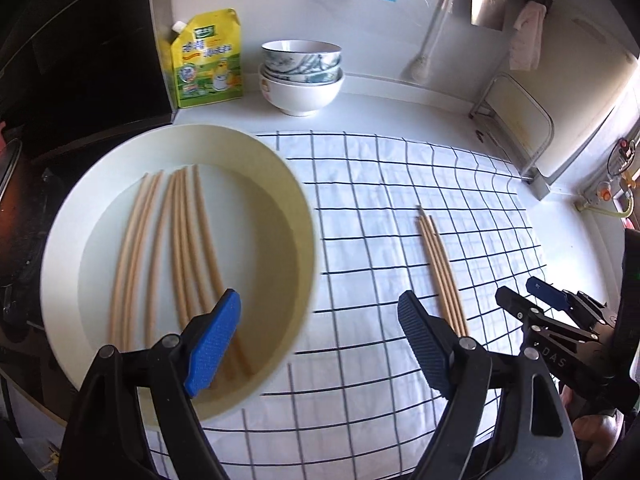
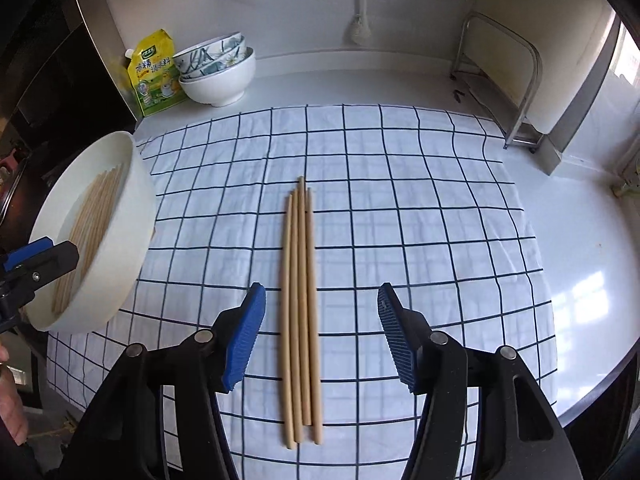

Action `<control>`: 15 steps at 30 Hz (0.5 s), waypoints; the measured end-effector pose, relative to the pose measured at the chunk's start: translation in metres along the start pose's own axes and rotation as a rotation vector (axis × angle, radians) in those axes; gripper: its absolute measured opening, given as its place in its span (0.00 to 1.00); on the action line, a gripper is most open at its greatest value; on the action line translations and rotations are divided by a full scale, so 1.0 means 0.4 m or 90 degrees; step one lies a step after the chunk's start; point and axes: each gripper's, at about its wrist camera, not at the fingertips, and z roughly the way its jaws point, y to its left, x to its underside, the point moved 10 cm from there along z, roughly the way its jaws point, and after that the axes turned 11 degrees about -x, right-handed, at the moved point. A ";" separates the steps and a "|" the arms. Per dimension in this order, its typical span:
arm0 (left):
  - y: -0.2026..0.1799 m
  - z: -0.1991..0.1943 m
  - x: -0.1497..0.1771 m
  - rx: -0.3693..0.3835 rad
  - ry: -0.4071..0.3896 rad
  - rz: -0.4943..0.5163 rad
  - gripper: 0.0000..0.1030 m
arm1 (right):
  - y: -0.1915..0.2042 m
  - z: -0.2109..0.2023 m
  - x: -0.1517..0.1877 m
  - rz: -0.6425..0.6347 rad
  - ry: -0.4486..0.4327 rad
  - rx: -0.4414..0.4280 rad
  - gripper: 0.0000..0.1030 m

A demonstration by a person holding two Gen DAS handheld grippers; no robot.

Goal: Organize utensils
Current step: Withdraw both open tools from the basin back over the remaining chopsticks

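The left gripper (image 1: 320, 340) is held low over the left part of the checked cloth (image 1: 380, 184), with its fingers spread wide. One blue pad (image 1: 214, 344) is seen against the inside of the cream dish (image 1: 60, 256), the other (image 1: 424, 344) out over the cloth. Whether the dish is gripped at its near rim cannot be told. In the right wrist view the dish is seen tilted, its open side turned to the left, at the cloth's left edge. A loose batch of chopsticks (image 1: 180, 248) is lying inside it, slightly blurred.

The right gripper (image 2: 322, 336) is held level above the middle of the cloth, pointed toward the back wall, its fingers spread apart. Four chopsticks (image 2: 302, 312) are laid side by side on the cloth between the two blue pads, touched by neither, their thin tips aimed at the wall.

Stacked bowls (image 2: 218, 70) and a yellow pouch (image 2: 154, 76) are set at the back left, beside each other. A metal rack (image 2: 504, 80) is placed at the back right.
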 end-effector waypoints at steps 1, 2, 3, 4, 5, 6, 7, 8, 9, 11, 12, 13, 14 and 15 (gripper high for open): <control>-0.015 0.002 0.003 0.002 0.002 0.003 0.77 | -0.013 0.004 0.009 0.001 0.005 0.002 0.54; -0.026 0.004 0.008 0.004 0.004 0.005 0.78 | -0.024 0.010 0.015 0.002 0.010 0.004 0.54; -0.039 0.006 0.010 0.007 0.006 0.009 0.78 | -0.036 0.018 0.024 0.003 0.017 0.005 0.54; -0.053 0.008 0.015 0.009 0.008 0.012 0.78 | -0.043 0.026 0.030 0.003 0.023 0.005 0.54; -0.066 0.010 0.020 0.010 0.010 0.016 0.79 | -0.050 0.033 0.036 0.002 0.028 0.004 0.55; -0.077 0.012 0.023 0.010 0.011 0.020 0.79 | -0.058 0.041 0.044 -0.001 0.034 0.005 0.55; -0.089 0.016 0.029 0.009 0.014 0.023 0.79 | -0.063 0.049 0.051 -0.005 0.039 0.006 0.55; -0.100 0.020 0.036 0.009 0.018 0.027 0.79 | -0.065 0.057 0.059 -0.008 0.044 0.005 0.56; -0.107 0.024 0.041 0.007 0.021 0.029 0.79 | -0.067 0.067 0.067 -0.010 0.050 0.001 0.57; -0.121 0.037 0.056 0.003 0.032 0.032 0.79 | -0.069 0.086 0.080 -0.013 0.063 -0.006 0.58; -0.127 0.045 0.066 0.000 0.039 0.033 0.79 | -0.069 0.095 0.087 -0.014 0.069 -0.011 0.58; -0.129 0.051 0.072 -0.002 0.045 0.034 0.79 | -0.069 0.102 0.092 -0.017 0.073 -0.013 0.58; -0.132 0.057 0.079 -0.005 0.051 0.033 0.79 | -0.069 0.108 0.095 -0.022 0.075 -0.013 0.58; -0.136 0.062 0.086 -0.007 0.056 0.033 0.79 | -0.069 0.112 0.098 -0.026 0.076 -0.014 0.58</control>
